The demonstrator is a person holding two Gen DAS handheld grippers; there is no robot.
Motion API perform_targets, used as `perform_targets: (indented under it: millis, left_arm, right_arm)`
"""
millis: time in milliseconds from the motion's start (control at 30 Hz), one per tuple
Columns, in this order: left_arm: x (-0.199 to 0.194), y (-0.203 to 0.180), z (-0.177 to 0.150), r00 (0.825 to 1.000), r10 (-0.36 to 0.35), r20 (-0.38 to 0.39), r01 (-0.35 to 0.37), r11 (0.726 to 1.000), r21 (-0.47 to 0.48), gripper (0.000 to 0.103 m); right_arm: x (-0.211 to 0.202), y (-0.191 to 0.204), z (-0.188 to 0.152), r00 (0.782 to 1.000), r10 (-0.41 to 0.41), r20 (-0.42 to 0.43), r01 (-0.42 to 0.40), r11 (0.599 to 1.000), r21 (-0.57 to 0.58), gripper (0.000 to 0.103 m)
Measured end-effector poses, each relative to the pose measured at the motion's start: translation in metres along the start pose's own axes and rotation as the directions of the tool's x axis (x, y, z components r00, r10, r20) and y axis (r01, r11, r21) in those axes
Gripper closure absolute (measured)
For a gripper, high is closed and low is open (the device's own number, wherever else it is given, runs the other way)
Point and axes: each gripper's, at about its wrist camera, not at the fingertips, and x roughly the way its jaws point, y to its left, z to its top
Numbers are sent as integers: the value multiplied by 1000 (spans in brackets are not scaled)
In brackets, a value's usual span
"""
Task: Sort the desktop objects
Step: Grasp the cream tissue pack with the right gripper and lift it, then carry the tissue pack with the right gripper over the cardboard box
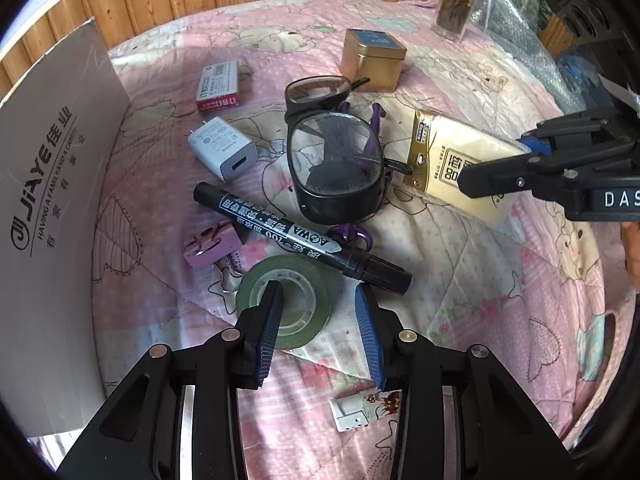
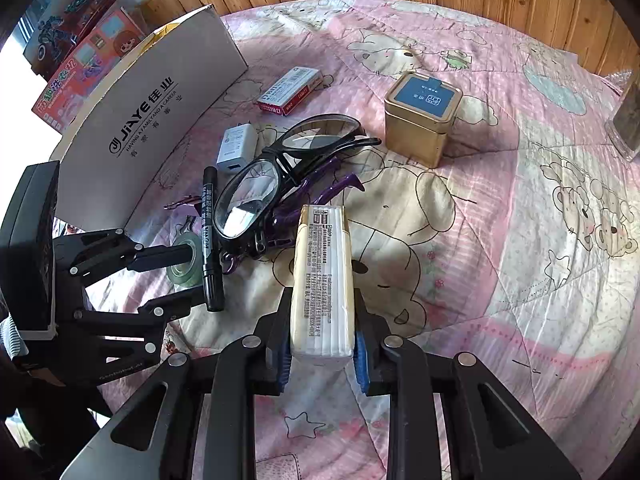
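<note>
Sorting barely begun: right tool clamped on tissue pack; left tool apart astride tape; glasses, marker, tin, charger unsorted beside box.

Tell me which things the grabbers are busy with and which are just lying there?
Busy with: tissue pack, clamped in right gripper; green tape roll, straddled by open left gripper.
Lying about: marker, glasses, charger, gold tin, staple box, purple clip, jar.
</note>
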Motion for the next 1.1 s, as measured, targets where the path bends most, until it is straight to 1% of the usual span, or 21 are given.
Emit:
perform_targets:
  millis: [33,67,100,133,300,533,733,933,1100]
  left_arm:
    - [-1,2,-1,1000,-8,6,8,1000,-7,66]
    - [-1,4,-1,1000,6,9,-6,1000,-8,86]
    - [0,6,-2,1000,14,-3,-14,1000,-13,86]
    - [0,8,-3,1000,5,-6,-5,1000,-21,86]
    - [-12,11,-3,1000,2,20,-2,999,-38,88]
    - [-44,11,8,994,-12,112,19,998,-59,88]
    - [-60,12,16,986,12,164,2,996,-88,88]
    - [-84,16,27,971,31,238,1,991,-135,88]
    - [-100,26,34,957,33,287,18,985,-174,88]
  right_arm:
    - [3,0,4,1000,7,-3,-7,1000,-3,78]
    - [3,2,5,1000,13,-2,-13,1000,-10,78]
    - [1,6,6,1000,16,3,-15,1000,-17,78]
    - [0,10,6,1000,20,4,-20,999,-25,79]
    - [-5,19,3,1000,26,13,-26,999,-43,79]
    - [-15,23,0,999,37,32,-36,999,-32,79]
    - [-31,35,-3,996,66,65,-64,997,-36,79]
    - [-42,52,0,992,72,106,-67,996,-50,79]
    - [-55,63,6,985,92,149,-84,995,-62,79]
